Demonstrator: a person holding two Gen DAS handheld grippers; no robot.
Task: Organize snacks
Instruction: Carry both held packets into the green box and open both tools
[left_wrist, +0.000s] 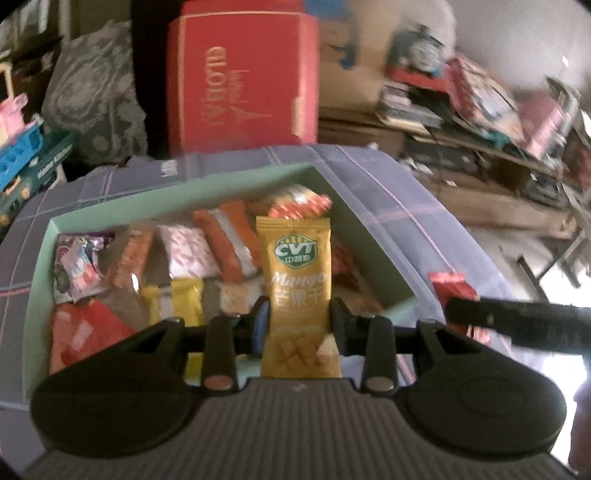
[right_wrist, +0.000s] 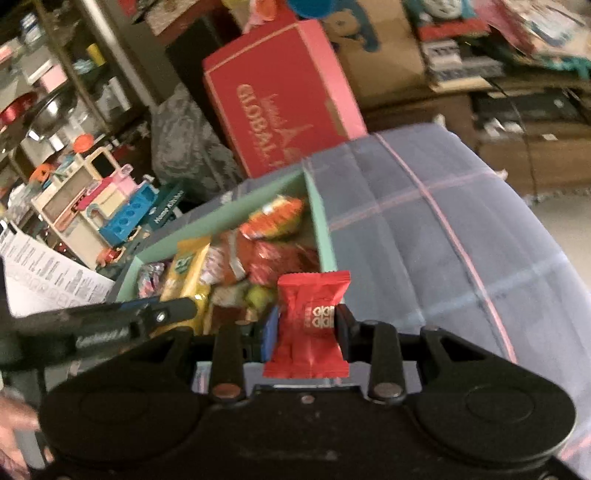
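Observation:
My left gripper (left_wrist: 300, 318) is shut on a yellow mango snack packet (left_wrist: 297, 273), held upright above a shallow mint-green box (left_wrist: 177, 194) full of several wrapped snacks (left_wrist: 192, 254). My right gripper (right_wrist: 306, 325) is shut on a small red snack packet (right_wrist: 310, 314), just right of the same mint-green box (right_wrist: 320, 236) and above the cloth. The right gripper's black body (left_wrist: 517, 325) shows at the right of the left wrist view with the red packet (left_wrist: 452, 284) at its tip. The left gripper's black body (right_wrist: 110, 321) and its yellow packet (right_wrist: 186, 273) show at the left of the right wrist view.
The box lies on a grey-blue checked cloth (left_wrist: 388, 192) over a raised surface. Behind stand a big red carton (left_wrist: 240, 77), a grey patterned bag (left_wrist: 92, 92), toys (right_wrist: 92, 206) at the left and cluttered shelves (left_wrist: 498, 110) at the right. A printed paper sheet (right_wrist: 44, 269) lies at the left.

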